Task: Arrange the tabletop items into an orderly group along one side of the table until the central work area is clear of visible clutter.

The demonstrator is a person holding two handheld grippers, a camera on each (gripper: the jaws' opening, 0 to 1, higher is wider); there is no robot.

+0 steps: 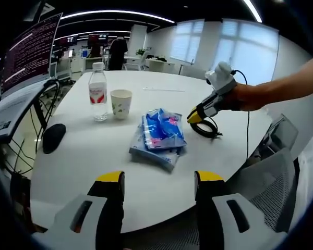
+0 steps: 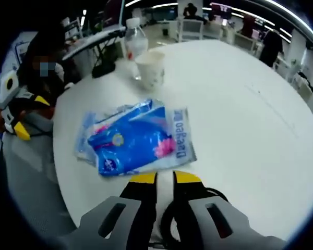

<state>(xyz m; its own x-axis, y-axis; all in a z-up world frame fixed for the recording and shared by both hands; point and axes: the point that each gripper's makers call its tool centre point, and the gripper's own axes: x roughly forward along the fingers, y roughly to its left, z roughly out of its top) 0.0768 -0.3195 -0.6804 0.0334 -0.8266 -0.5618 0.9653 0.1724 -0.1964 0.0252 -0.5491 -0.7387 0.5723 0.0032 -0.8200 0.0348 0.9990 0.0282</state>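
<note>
One blue packet (image 2: 138,138) reads "Daeyeo"; bottle (image 1: 98,91) label's red writing unreadable.

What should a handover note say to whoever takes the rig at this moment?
Left tongs: open, empty, hanging at the table's near edge. Right tongs: jaws close together beside the black cable coil, grip unclear. Blue tissue packs lie mid-table; water bottle and paper cup stand together further back; black mouse sits near the edge. Nothing looks grouped yet; everything remains to be moved to one side of the white table.
</note>
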